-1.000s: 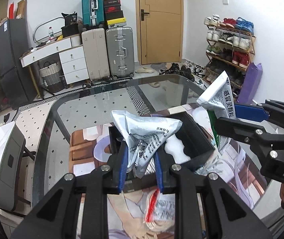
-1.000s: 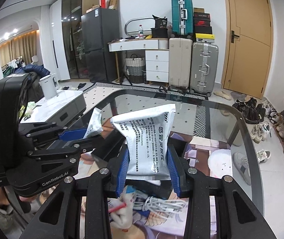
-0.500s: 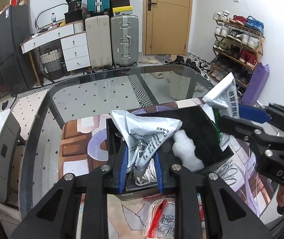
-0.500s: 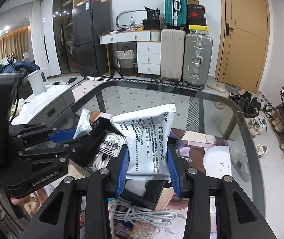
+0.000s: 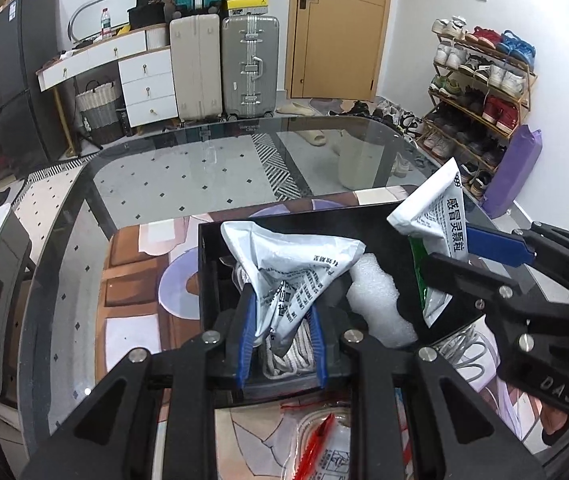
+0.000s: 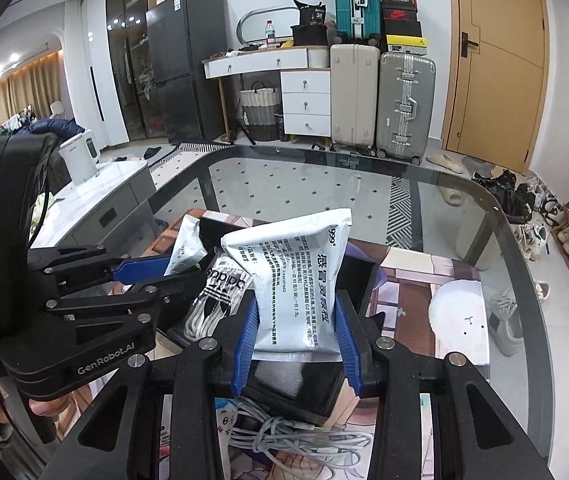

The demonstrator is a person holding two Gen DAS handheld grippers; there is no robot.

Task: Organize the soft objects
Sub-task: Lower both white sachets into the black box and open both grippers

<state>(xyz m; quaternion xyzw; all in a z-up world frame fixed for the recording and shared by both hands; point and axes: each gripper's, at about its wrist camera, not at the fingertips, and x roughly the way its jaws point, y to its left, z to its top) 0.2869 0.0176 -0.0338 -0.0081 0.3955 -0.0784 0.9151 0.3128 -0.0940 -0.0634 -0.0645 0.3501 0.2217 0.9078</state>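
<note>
My left gripper (image 5: 282, 340) is shut on a crumpled silver-white sachet (image 5: 292, 268), held over the left half of an open black box (image 5: 368, 216). Inside the box lie a bag of white laces (image 5: 288, 350) and a white foam piece (image 5: 376, 296). My right gripper (image 6: 296, 344) is shut on a flat white medicine sachet (image 6: 296, 280), held upright over the same box (image 6: 360, 280). In the left wrist view that right gripper (image 5: 444, 246) comes in from the right with its sachet (image 5: 440, 216) above the box's right side. The left gripper's black body (image 6: 84, 292) fills the left of the right wrist view.
The box stands on a printed mat (image 5: 132, 280) on a glass table (image 5: 188, 168). A coiled grey cable (image 6: 296, 436) lies in front of the box, and a clear bag with a red strip (image 5: 320, 444) lies near the front edge. Suitcases (image 5: 224, 64) and a shoe rack (image 5: 480, 84) stand beyond.
Both grippers have sunk and come forward with their sachets, so the black box now lies nearer and lower beneath them. Neither grip has changed.
</note>
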